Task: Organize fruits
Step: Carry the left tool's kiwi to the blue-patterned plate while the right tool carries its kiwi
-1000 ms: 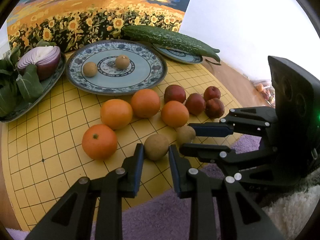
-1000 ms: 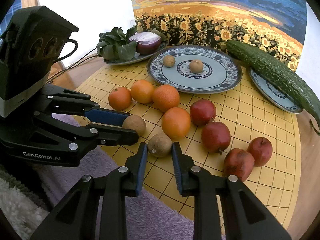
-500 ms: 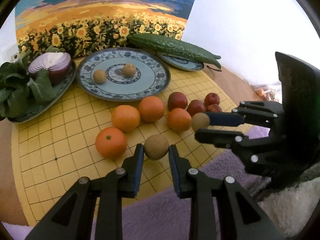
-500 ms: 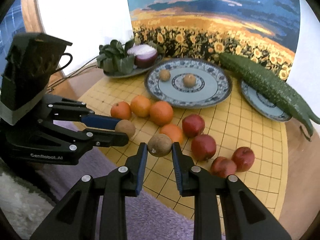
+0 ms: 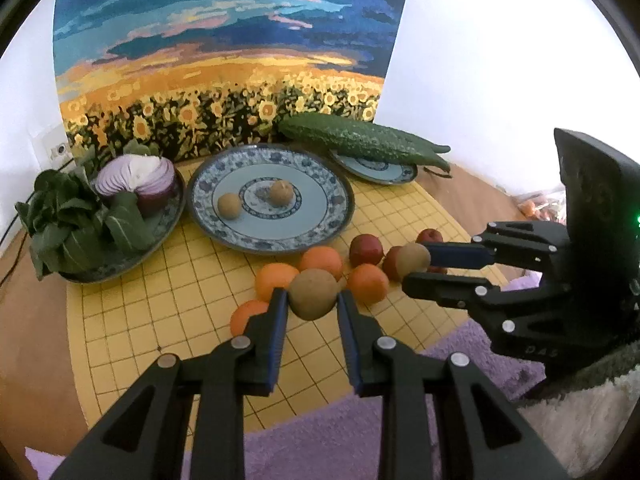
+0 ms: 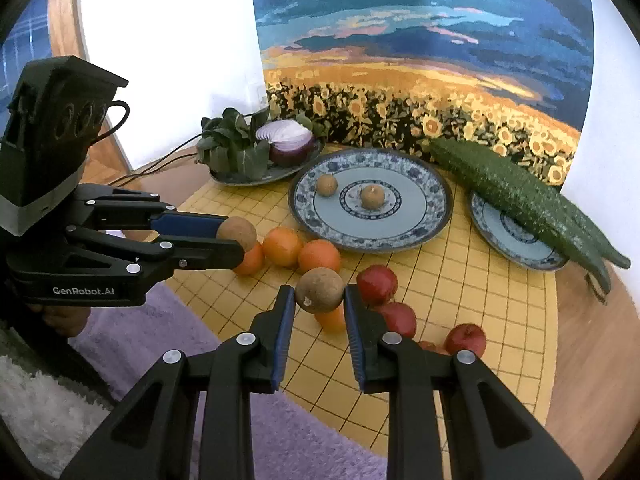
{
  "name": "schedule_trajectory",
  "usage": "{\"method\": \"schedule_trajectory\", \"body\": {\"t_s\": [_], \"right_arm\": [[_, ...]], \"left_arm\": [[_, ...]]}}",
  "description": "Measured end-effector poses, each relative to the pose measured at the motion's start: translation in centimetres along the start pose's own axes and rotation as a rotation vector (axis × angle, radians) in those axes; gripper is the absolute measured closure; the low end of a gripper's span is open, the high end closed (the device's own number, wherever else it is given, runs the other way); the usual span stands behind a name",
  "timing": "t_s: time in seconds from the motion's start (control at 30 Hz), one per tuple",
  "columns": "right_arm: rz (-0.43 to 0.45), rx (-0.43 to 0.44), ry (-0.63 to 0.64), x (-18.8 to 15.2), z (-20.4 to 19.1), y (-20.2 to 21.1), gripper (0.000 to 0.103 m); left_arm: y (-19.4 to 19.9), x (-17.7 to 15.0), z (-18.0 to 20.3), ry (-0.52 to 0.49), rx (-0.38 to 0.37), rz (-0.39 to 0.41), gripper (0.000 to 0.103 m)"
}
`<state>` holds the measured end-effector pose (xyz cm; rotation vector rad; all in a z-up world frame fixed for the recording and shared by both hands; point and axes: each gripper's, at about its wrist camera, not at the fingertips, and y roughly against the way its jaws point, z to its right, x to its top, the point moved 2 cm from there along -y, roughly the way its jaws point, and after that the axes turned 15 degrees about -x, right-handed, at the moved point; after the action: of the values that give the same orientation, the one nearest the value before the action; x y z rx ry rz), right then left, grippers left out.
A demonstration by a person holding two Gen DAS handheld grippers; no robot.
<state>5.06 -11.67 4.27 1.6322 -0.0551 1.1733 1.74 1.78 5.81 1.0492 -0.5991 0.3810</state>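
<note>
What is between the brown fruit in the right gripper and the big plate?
In the right wrist view, one orange and bare yellow board lie between the brown fruit in the right gripper and the big plate.

There are four brown round fruits: two lie on the large plate [image 6: 436,216], at [image 6: 326,185] and [image 6: 372,196], and two more are held, one in the left hand-held gripper [image 5: 313,300] at [image 5: 313,294] and one in the right hand-held gripper [image 6: 319,300] at [image 6: 319,290]. I count four oranges, for example [image 6: 283,246], and four red fruits, for example [image 6: 376,284]. There are three plates: the large one, a small one [image 6: 516,240] and one [image 6: 240,178] with greens [image 6: 234,148]. There is one half red onion [image 6: 289,142]. On the small plate two long green cucumbers [image 6: 512,188] seem to lie together, but I cannot tell surely.
</note>
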Motion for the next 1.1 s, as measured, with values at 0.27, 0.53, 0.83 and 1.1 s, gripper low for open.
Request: {"method": "schedule_trajectory", "body": {"t_s": [0.27,0.53,0.83,1.1], "right_arm": [[0.034,0.001,-0.009,1.2,0.4,0.6,0.077],[0.052,-0.01,-0.013,2.2,0.6,0.4,0.077],[0.029,-0.016,-0.038,2.7,1.5,-0.9,0.077],[0.004,-0.011,-0.032,3.5,1.6,-2.8,0.077]], "left_arm": [[0.8,1.2,-0.1,0.001,0.004,0.032,0.076],[1.3,2.9,-0.4,0.0,0.01,0.064,0.076],[0.1,3.1,-1.4,0.044,-0.003,0.04,0.076],[-1.3,3.8,-2.7,0.081,0.008,0.027,0.076]]}}
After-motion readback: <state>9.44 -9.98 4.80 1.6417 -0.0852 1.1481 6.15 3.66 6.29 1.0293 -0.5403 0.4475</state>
